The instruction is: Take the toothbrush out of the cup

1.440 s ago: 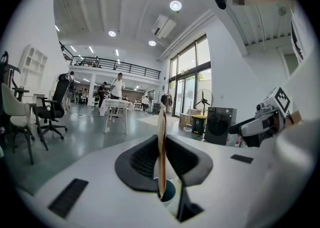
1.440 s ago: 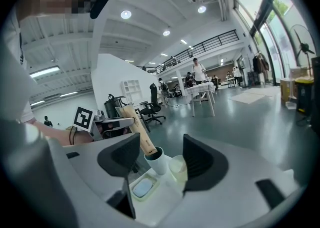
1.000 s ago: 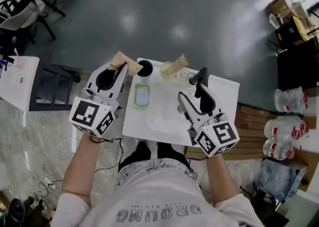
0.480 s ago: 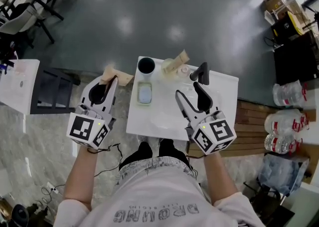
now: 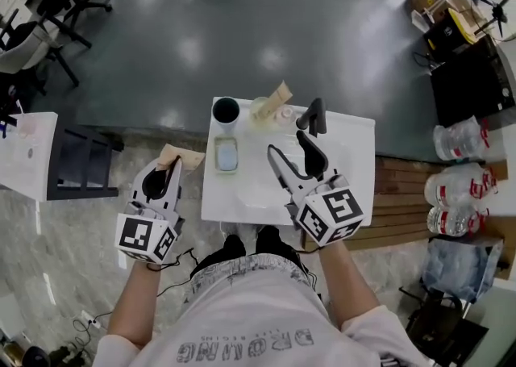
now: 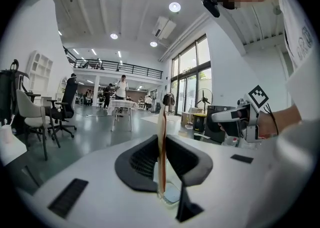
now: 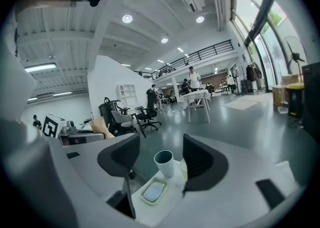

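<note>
A dark teal cup (image 5: 226,110) stands at the far left corner of the small white table (image 5: 347,164); it also shows ahead in the right gripper view (image 7: 165,163). My left gripper (image 5: 171,165) hangs off the table's left side, shut on a tan flat toothbrush (image 5: 181,155). In the left gripper view, the toothbrush (image 6: 161,122) stands upright, pinched between the jaws of that gripper (image 6: 163,158). My right gripper (image 5: 293,129) hovers over the table with its jaws open and nothing between them (image 7: 161,148).
A pale dish (image 5: 226,154) lies near the cup. A clear cup (image 5: 261,107) with another tan piece (image 5: 279,94) stands at the far edge. Office chairs (image 5: 48,27), a white desk (image 5: 24,156) and packs of water bottles (image 5: 459,188) surround the table.
My left gripper has carried the toothbrush away from the cup, to the left and back toward me, off the table's edge. The right gripper stayed over the table, jaws open.
</note>
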A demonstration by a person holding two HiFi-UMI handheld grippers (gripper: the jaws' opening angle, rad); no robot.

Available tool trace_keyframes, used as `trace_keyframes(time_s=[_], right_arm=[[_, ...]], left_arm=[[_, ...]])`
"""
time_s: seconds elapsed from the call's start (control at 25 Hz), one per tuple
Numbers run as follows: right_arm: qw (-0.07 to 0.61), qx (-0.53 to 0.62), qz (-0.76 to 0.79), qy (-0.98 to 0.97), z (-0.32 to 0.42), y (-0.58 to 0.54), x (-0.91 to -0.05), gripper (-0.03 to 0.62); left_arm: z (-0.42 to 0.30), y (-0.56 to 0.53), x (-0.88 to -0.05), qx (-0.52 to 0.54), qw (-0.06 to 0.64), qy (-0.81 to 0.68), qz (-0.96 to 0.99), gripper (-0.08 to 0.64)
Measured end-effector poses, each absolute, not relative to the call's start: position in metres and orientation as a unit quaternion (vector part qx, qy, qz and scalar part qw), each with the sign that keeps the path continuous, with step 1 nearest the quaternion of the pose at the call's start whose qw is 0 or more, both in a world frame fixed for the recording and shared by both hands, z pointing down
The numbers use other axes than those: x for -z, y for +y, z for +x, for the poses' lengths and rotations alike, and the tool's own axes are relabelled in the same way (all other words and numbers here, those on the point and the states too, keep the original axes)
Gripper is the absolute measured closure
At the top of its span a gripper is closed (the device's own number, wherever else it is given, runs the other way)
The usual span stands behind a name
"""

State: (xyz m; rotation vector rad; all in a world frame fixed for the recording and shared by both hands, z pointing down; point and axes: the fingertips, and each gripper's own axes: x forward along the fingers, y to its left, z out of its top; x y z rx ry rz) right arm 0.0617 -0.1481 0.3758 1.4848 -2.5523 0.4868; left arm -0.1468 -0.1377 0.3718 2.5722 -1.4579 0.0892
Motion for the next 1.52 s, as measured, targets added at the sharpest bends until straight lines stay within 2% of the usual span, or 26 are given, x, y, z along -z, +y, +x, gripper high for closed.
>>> trace_keyframes(time_s=[0.76, 1.52], right_arm=[[0.064, -0.184, 0.529, -0.826, 0.073, -0.196, -0.412, 0.31], [0.076, -0.257, 0.563, -0.782, 0.089, -0.271, -0.486, 0.31]], left_arm=[[-0.135, -0.155, -0.372, -0.055, 0.087, -0.485, 0.869, 0.499], [-0.139, -0.19, -0.392, -0.085, 0.108, -0.513, 0.848, 0.499]])
